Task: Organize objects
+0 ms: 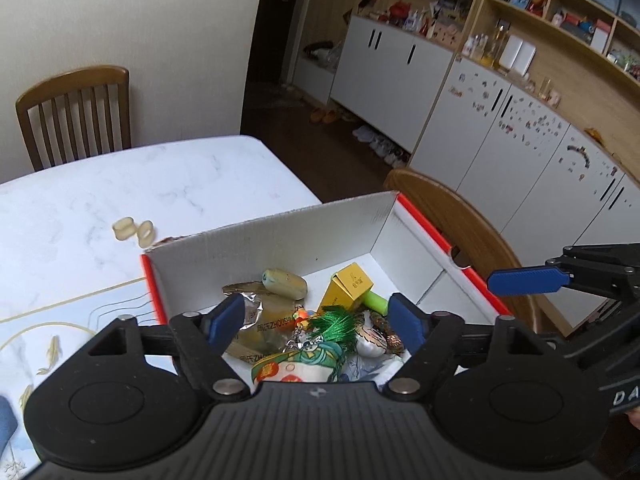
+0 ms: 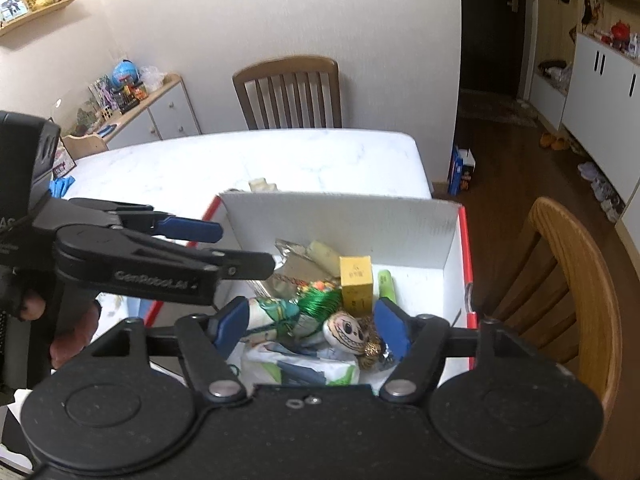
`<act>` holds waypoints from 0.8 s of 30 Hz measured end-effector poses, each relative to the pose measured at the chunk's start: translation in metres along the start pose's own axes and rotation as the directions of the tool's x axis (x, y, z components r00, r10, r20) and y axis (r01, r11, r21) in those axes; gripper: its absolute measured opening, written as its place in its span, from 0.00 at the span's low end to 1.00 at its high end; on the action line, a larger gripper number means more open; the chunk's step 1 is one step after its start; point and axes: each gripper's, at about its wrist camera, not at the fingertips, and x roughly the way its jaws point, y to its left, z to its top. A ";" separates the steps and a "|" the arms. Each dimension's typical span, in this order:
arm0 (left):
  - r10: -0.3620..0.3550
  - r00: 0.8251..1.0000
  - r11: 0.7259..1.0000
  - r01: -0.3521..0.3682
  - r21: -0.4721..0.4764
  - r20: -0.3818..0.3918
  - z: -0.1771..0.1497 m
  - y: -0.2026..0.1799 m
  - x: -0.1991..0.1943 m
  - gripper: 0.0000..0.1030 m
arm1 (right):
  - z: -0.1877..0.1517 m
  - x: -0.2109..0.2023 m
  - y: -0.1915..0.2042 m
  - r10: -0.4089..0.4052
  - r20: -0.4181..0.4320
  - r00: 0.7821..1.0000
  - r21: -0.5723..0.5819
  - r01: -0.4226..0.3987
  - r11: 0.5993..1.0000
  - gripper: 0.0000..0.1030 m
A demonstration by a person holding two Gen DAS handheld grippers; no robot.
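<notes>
A white cardboard box (image 1: 280, 240) (image 2: 340, 220) with red outer edges sits at the table's near right corner. It holds a small yellow carton (image 1: 350, 286) (image 2: 356, 282), a light green tube (image 1: 374, 303) (image 2: 386, 284), a green tassel (image 1: 336, 322) (image 2: 320, 300), a grinning doll head (image 2: 346, 332), a beige capsule (image 1: 286, 282) and snack packets (image 1: 264, 328). My left gripper (image 1: 316, 316) (image 2: 236, 246) hangs open above the box's left side, nothing between its blue pads. My right gripper (image 2: 310, 318) is open above the contents too, holding nothing; its blue pad (image 1: 524, 282) shows over the box's right wall.
Two beige rings (image 1: 134, 232) lie on the white marble table (image 1: 120, 184) behind the box. A patterned placemat (image 1: 60, 320) covers the near left. One wooden chair (image 2: 288, 92) stands at the table's far side, another (image 2: 568, 280) right of the box.
</notes>
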 end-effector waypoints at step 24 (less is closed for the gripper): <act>0.056 0.992 0.998 -0.057 0.010 0.112 -0.036 0.013 -0.096 1.00 | -0.032 -0.056 0.043 -0.067 0.283 0.957 0.076 0.047 0.996 0.99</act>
